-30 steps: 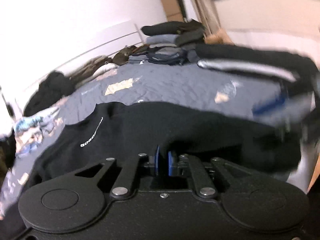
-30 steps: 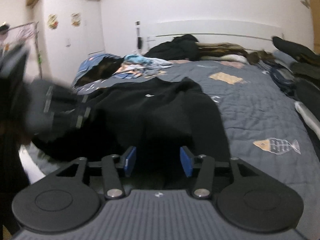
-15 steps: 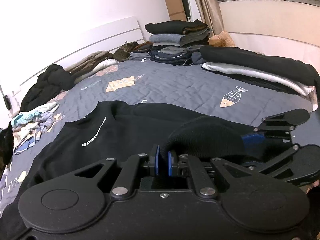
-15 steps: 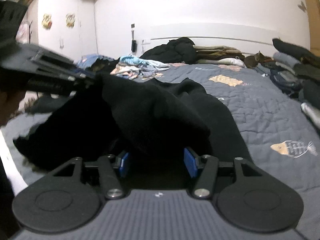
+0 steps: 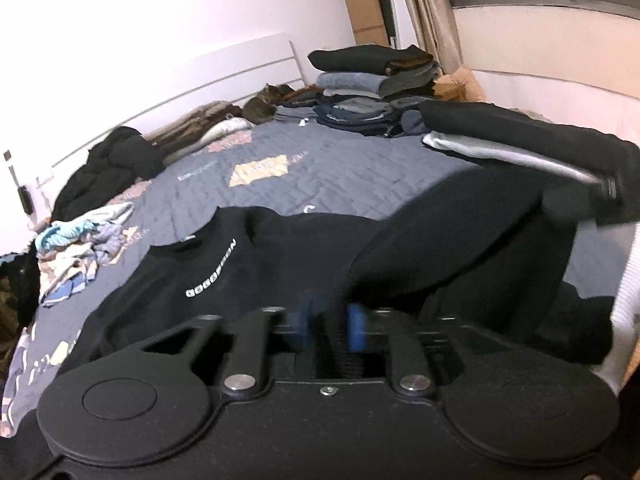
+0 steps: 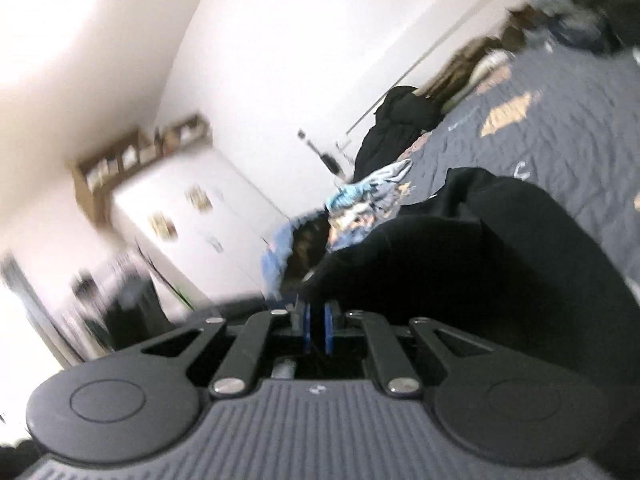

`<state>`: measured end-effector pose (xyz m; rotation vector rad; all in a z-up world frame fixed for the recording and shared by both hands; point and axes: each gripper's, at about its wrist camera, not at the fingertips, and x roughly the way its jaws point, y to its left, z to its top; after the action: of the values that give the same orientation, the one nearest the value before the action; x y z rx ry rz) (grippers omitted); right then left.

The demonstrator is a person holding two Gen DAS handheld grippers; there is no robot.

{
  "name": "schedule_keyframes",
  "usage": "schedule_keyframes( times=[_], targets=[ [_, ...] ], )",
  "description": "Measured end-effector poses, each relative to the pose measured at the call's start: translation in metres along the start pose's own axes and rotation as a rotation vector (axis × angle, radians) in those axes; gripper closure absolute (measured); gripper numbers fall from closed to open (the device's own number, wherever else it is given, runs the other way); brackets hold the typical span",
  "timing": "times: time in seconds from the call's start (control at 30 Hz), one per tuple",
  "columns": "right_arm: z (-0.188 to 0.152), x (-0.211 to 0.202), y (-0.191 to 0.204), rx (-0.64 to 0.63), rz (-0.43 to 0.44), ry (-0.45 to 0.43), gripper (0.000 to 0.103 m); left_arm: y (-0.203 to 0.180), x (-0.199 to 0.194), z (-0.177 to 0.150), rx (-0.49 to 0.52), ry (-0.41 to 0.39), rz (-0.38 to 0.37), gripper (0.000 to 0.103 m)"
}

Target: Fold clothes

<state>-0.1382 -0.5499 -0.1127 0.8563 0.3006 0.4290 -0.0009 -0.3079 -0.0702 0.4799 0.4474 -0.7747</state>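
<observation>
The black sweatshirt (image 5: 248,276) lies chest-up across the grey quilt (image 5: 360,176) in the middle of the left wrist frame, white lettering showing, with a sleeve or hem portion raised toward the right of the frame. Your left gripper (image 5: 328,326) has its blue pads drawn in on a strip of that black cloth at lower centre. Your right gripper (image 6: 316,330) has its pads nearly together, with black cloth bunched right at them; the frame is smeared, so treat that hold as likely, not certain.

It reads as a fold carried across the body. Keep both held points level with each other, so the edge stays straight and taut between them. Slow the tilted right gripper before laying down. Aim the carried edge along the garment's midline, below the lettering. Watch the loose clothes (image 5: 76,252) at the left edge; keep the sweatshirt off them.
</observation>
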Motion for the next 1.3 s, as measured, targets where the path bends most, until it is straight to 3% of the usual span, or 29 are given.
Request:
schedule_keyframes(
  times=[0.03,0.17,0.3,0.37,0.6,0.63,0.67,0.77,0.87,0.93,1.03,1.13,1.2,1.27,1.3],
  targets=[
    [0.002,-0.005,-0.003,0.027,0.0,-0.014,0.097,-0.003,-0.009,-0.004,0.001,-0.012,0.004,0.052],
    [0.003,-0.008,-0.013,0.099,-0.015,-0.042,0.097,-0.017,-0.044,-0.018,0.013,-0.061,0.017,0.054],
    [0.0,-0.005,-0.015,0.113,-0.053,-0.051,0.097,-0.068,-0.062,-0.039,0.102,-0.066,-0.025,0.052],
    [0.0,-0.004,-0.017,0.122,-0.066,-0.051,0.097,-0.095,-0.05,-0.051,0.16,-0.044,-0.003,0.052],
    [0.003,-0.009,-0.016,0.06,-0.151,-0.032,0.097,-0.145,0.027,-0.086,0.383,0.016,0.215,0.052],
    [0.003,-0.01,-0.016,0.046,-0.17,-0.026,0.097,-0.145,0.035,-0.089,0.406,0.031,0.231,0.067],
    [0.003,-0.012,-0.016,0.031,-0.189,-0.02,0.097,-0.142,0.038,-0.092,0.414,0.061,0.216,0.1],
    [0.004,-0.016,-0.016,-0.012,-0.246,-0.003,0.098,-0.13,0.034,-0.095,0.397,0.107,0.15,0.1],
    [0.007,-0.022,-0.017,-0.072,-0.316,0.028,0.1,-0.115,0.001,-0.091,0.31,0.118,0.011,0.1],
    [0.004,-0.02,-0.014,-0.162,-0.382,0.079,0.1,-0.107,-0.021,-0.09,0.263,0.134,-0.097,0.101],
    [-0.005,-0.012,-0.012,-0.293,-0.495,0.188,0.099,-0.104,-0.039,-0.098,0.287,0.17,-0.154,0.103],
    [-0.016,-0.003,-0.014,-0.4,-0.597,0.282,0.096,-0.088,-0.047,-0.106,0.226,0.187,-0.121,0.095],
    [-0.018,-0.004,-0.015,-0.419,-0.618,0.289,0.093,-0.076,-0.054,-0.112,0.219,0.182,-0.07,0.085],
    [-0.015,-0.009,-0.011,-0.424,-0.63,0.268,0.079,-0.059,-0.061,-0.112,0.238,0.187,0.009,0.054],
    [-0.013,-0.013,-0.008,-0.432,-0.635,0.246,0.075,-0.048,-0.063,-0.113,0.244,0.196,0.036,0.052]
  ],
)
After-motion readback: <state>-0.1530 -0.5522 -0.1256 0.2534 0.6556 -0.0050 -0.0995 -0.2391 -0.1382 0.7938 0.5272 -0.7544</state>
